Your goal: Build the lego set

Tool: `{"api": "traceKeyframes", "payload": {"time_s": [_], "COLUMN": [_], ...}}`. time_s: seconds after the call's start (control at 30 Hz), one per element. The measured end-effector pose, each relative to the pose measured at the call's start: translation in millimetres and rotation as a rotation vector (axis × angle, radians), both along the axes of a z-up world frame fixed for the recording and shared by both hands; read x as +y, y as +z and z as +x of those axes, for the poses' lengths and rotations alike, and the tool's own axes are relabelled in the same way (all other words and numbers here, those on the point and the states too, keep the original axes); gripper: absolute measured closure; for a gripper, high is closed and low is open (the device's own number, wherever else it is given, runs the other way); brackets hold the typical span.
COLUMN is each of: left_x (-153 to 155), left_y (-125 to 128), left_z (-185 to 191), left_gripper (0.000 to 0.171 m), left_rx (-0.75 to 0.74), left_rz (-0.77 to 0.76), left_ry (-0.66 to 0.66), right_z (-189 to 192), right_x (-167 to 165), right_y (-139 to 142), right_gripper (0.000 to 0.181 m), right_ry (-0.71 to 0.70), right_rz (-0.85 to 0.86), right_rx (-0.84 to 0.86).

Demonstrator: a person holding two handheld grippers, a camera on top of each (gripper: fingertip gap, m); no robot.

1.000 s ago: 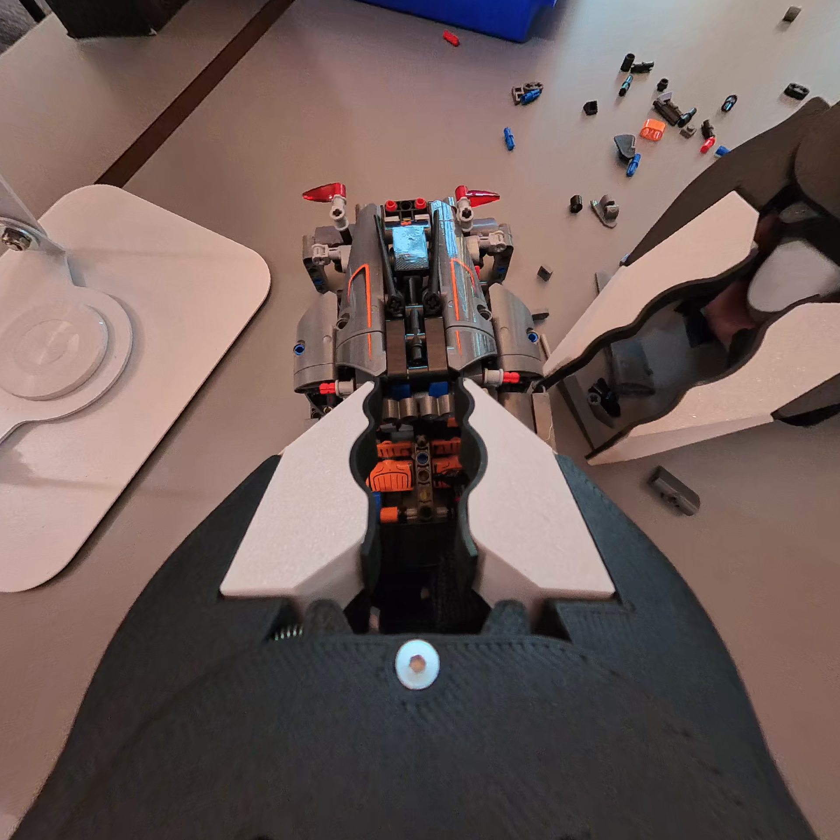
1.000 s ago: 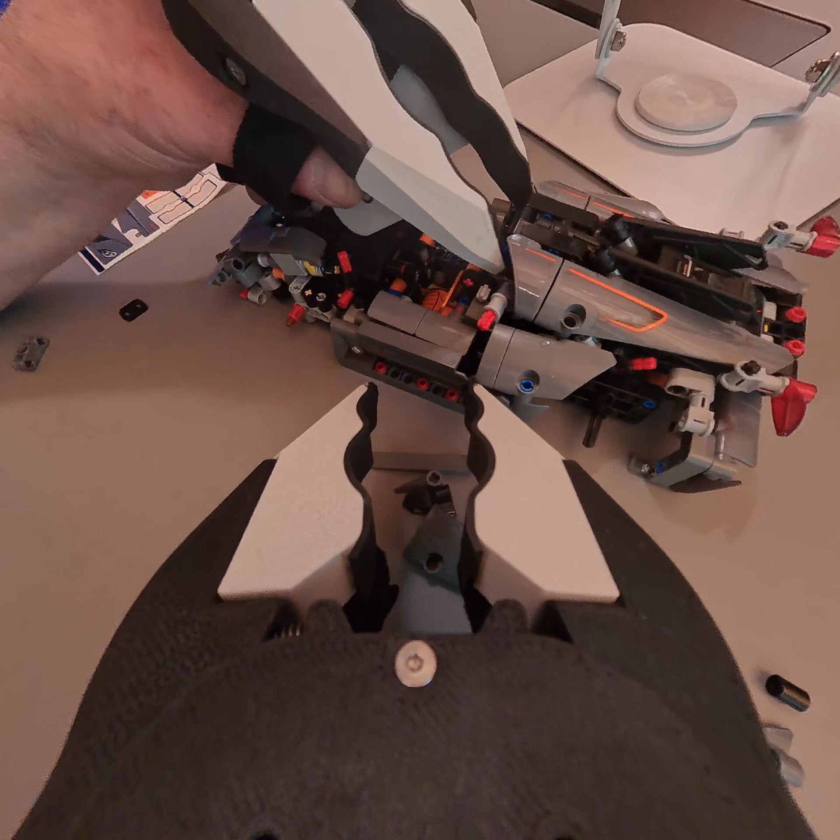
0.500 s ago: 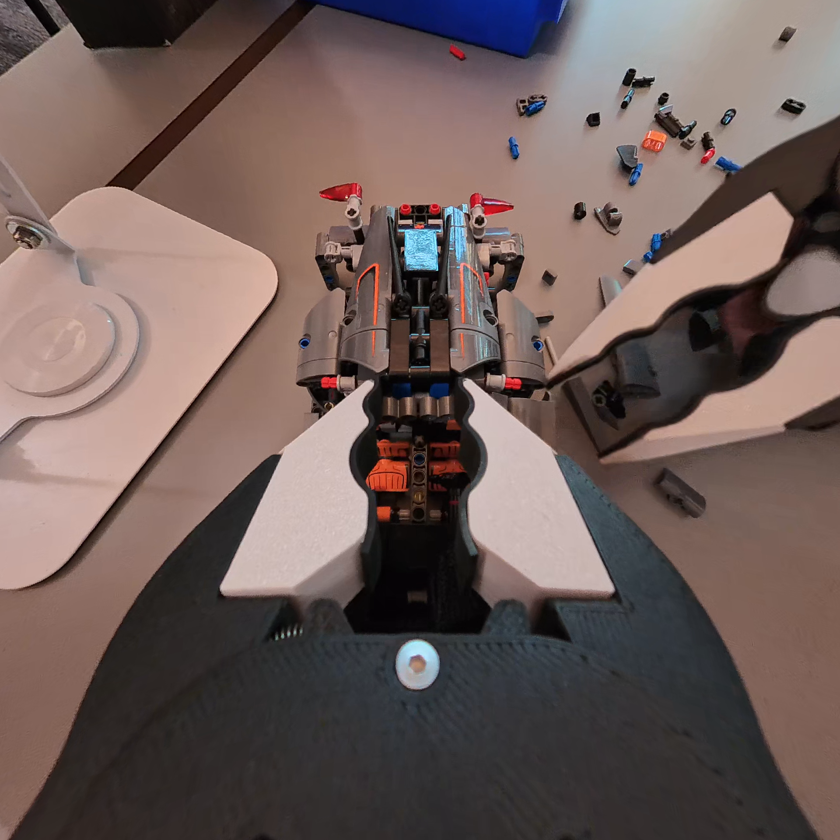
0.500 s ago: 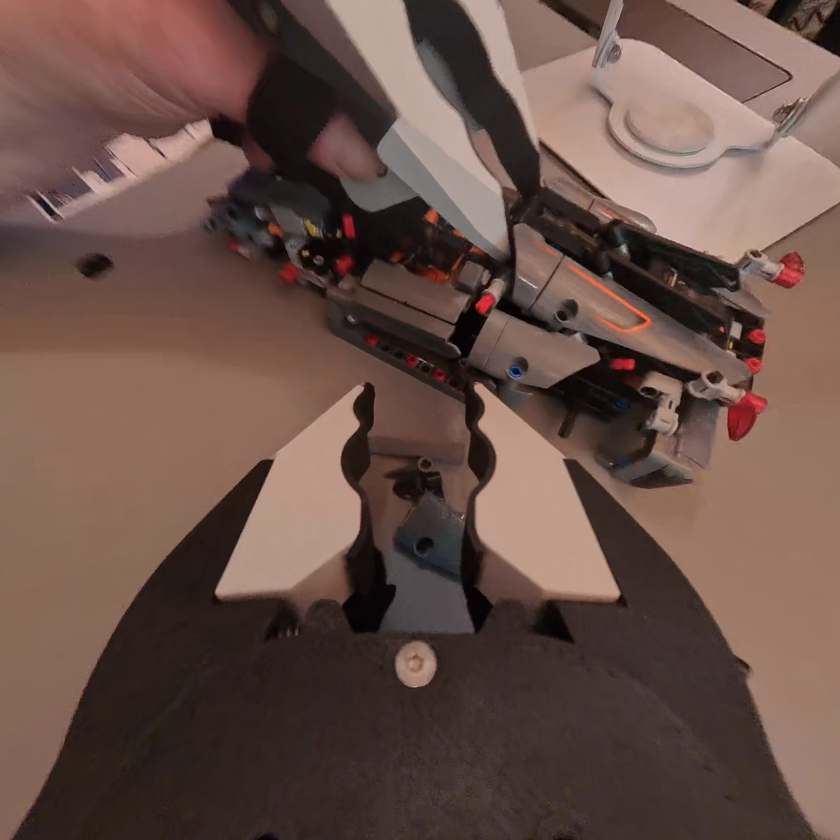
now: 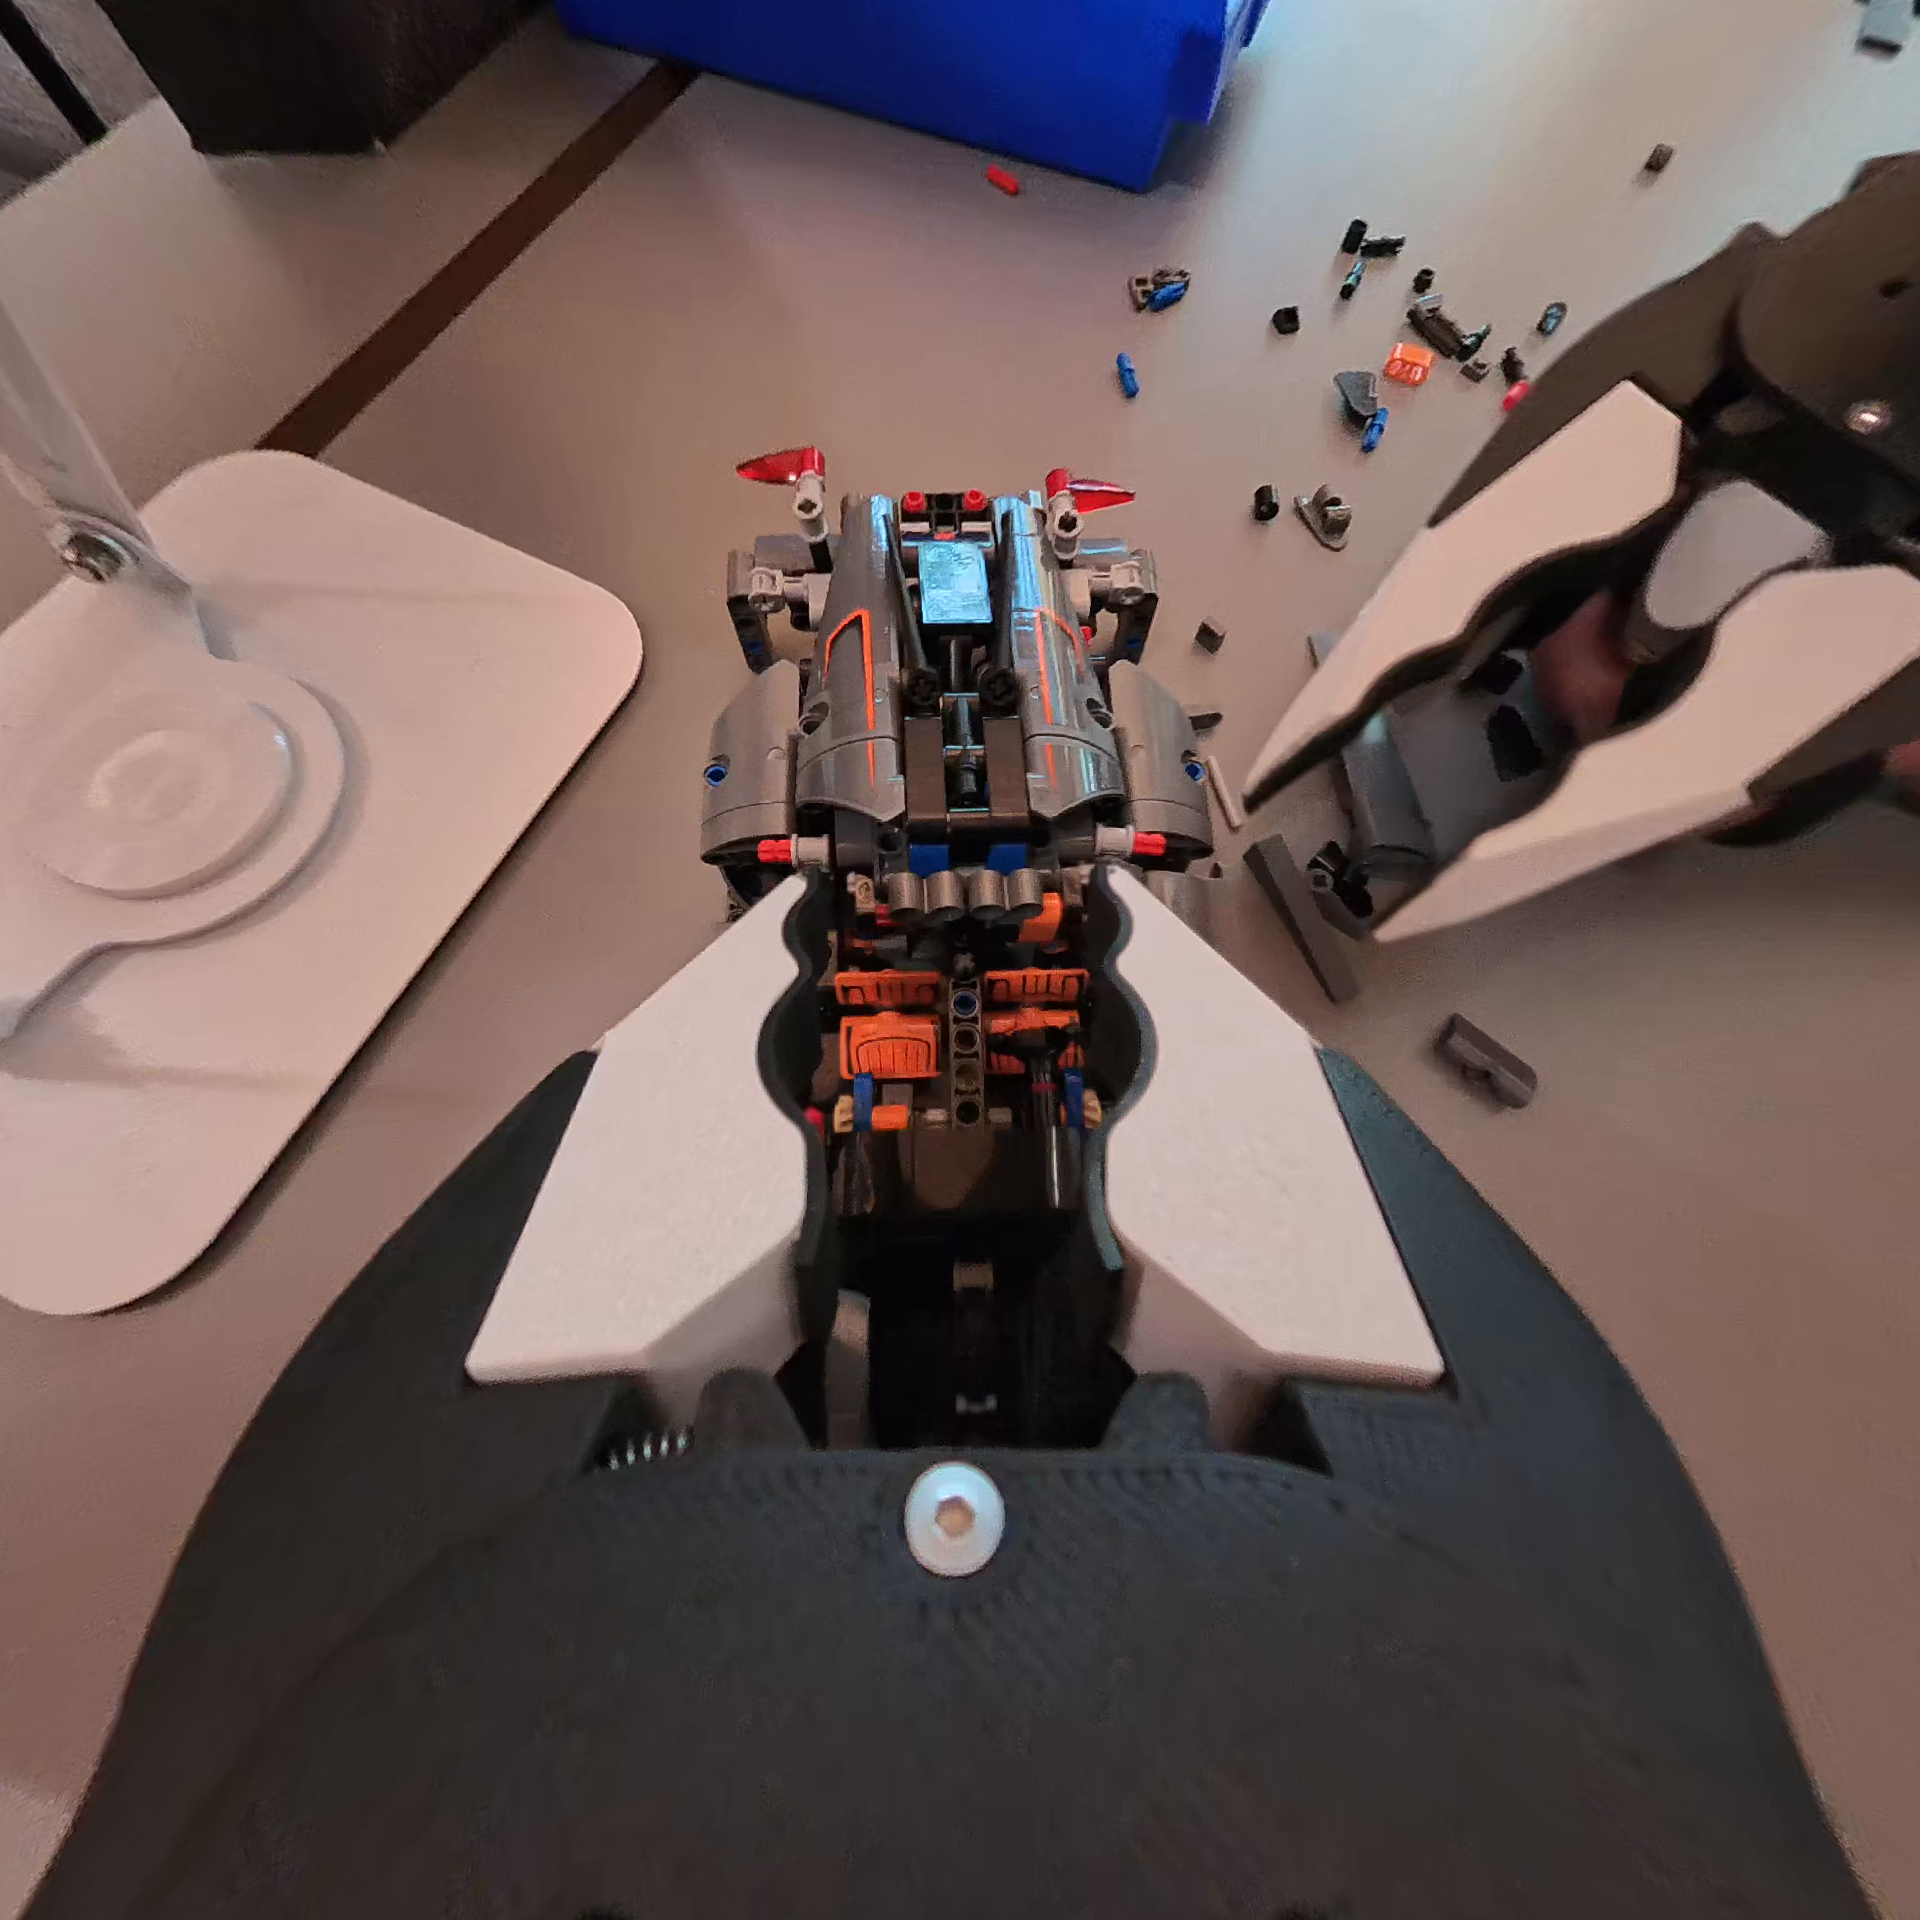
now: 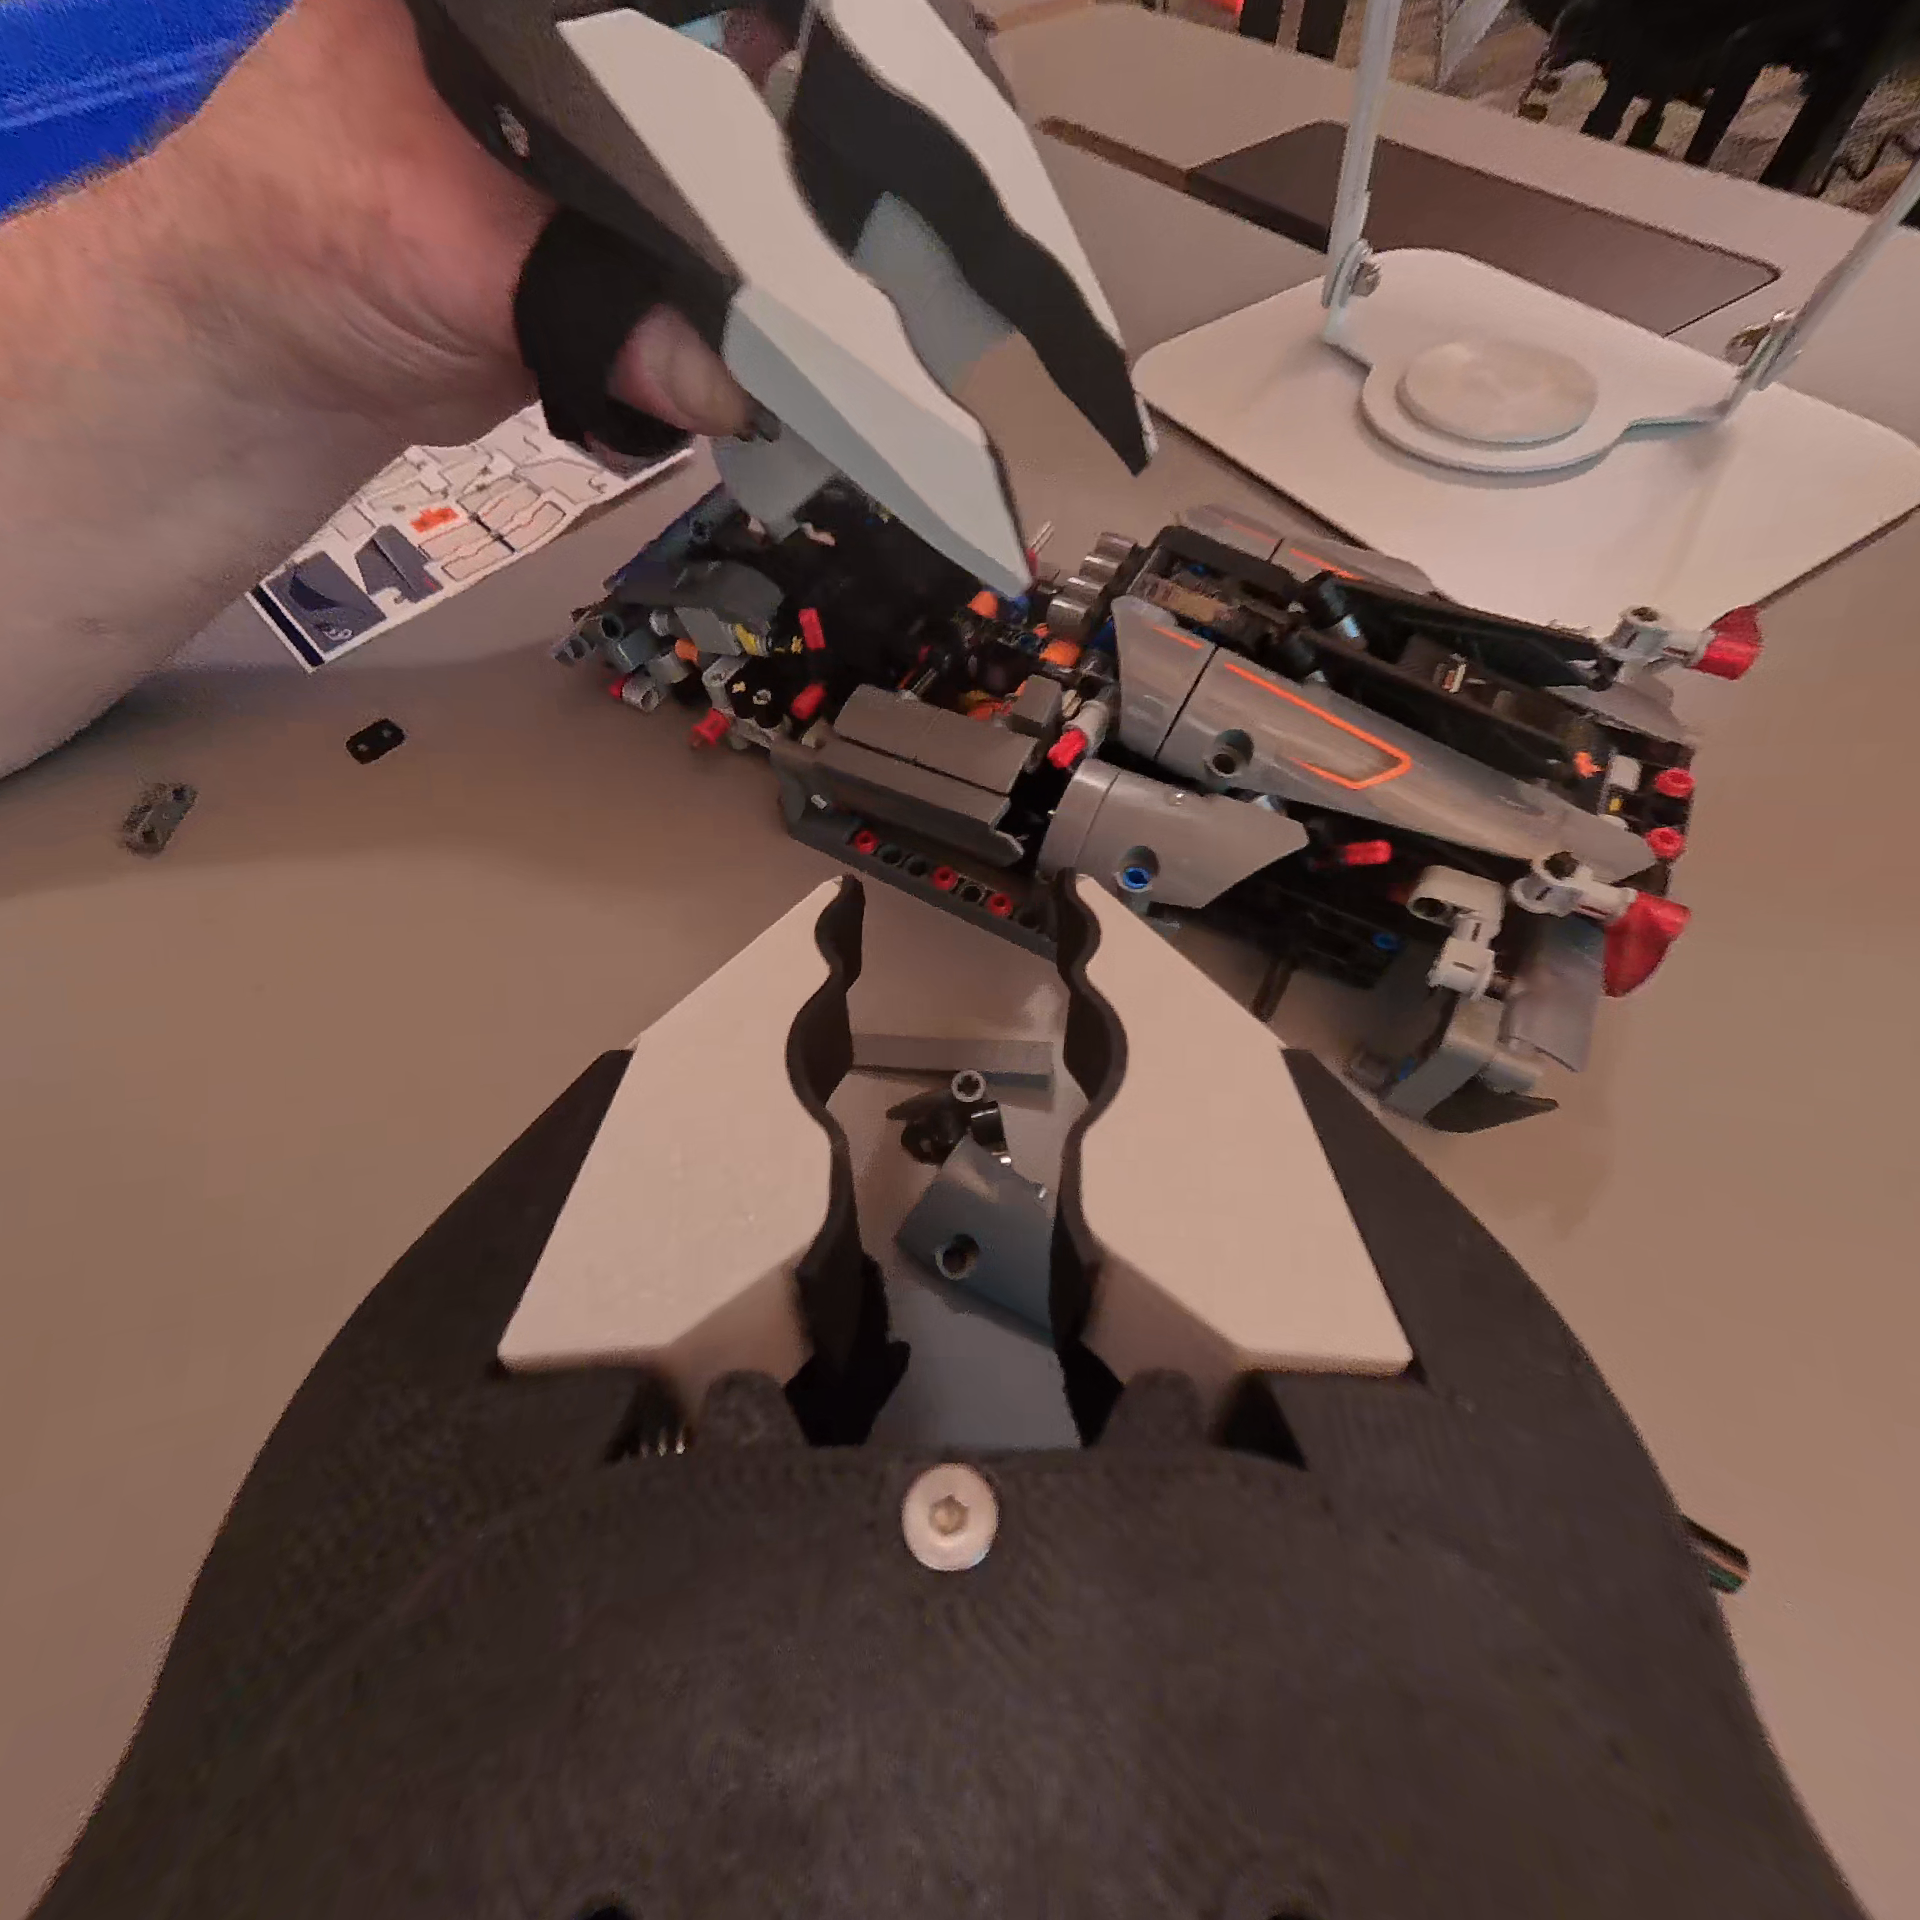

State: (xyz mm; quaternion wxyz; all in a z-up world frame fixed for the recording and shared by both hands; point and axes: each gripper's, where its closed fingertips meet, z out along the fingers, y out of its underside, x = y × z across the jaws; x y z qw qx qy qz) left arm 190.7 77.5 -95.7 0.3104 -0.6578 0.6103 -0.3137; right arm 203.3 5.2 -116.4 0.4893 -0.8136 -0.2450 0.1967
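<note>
A grey, black and orange lego car (image 5: 956,707) stands on the tan table, its red-tipped rear pointing away; it also shows in the right wrist view (image 6: 1247,748). My left gripper (image 5: 956,883) is open and straddles the car's orange middle section; from the right wrist view (image 6: 1081,525) its lower fingertip sits at the car's top and the other is clear of it. My right gripper (image 6: 956,894) is shut on a grey panel piece (image 6: 977,1247) with a black connector, just off the car's side. It shows in the left wrist view (image 5: 1314,868) to the car's right.
A white stand base (image 5: 260,831) lies left of the car. A blue bin (image 5: 935,62) is at the back. Several loose small pieces (image 5: 1403,343) are scattered at back right. A long grey beam (image 5: 1299,914) and a grey piece (image 5: 1481,1060) lie near the right gripper. A sticker sheet (image 6: 436,540) lies behind the hand.
My left gripper's jaws have widened around the car and it has drawn back a little. My right gripper has pulled slightly away from the car with the panel.
</note>
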Motion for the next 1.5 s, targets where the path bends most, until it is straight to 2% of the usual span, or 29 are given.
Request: {"api": "traceKeyframes", "payload": {"time_s": [0.1, 0.2, 0.27, 0.4, 0.57, 0.6, 0.73, 0.93, 1.33, 1.5], "left_x": [-19, -40, -54, -63, -49, -49, -47, -47, -36, -32], "left_y": [11, 6, -1, -28, -41, -44, -44, -39, -33, -22], "left_z": [-6, -8, -5, -4, -8, -8, -5, -7, -35, -45], "left_gripper": [0.124, 0.124, 0.122, 0.124, 0.146, 0.144, 0.147, 0.147, 0.147, 0.141], "left_rx": [0.016, 0.110, 0.168, 0.315, 0.432, 0.443, 0.414, 0.355, 0.259, 0.189], "left_rz": [0.025, 0.125, 0.131, 0.175, 0.291, 0.302, 0.321, 0.283, 0.240, 0.299], "left_ry": [-0.101, -0.180, -0.212, -0.198, -0.115, -0.108, -0.048, -0.028, 0.039, 0.084], "right_z": [7, 9, 10, 12, 12, 11, 10, 11, 14, 14], "right_x": [2, 4, 5, 5, 4, 4, 4, 4, 4, 4], "right_y": [4, 4, 4, 6, 6, 6, 6, 6, 6, 6], "right_gripper": [0.146, 0.146, 0.146, 0.147, 0.149, 0.149, 0.150, 0.150, 0.148, 0.147], "right_ry": [-0.023, -0.031, -0.036, -0.040, -0.038, -0.036, -0.034, -0.038, -0.046, -0.046], "right_rz": [0.025, 0.023, 0.026, 0.040, 0.046, 0.047, 0.049, 0.048, 0.051, 0.055], "right_rx": [0.013, 0.018, 0.014, 0.011, 0.004, 0.000, 0.000, -0.003, -0.009, -0.008]}}
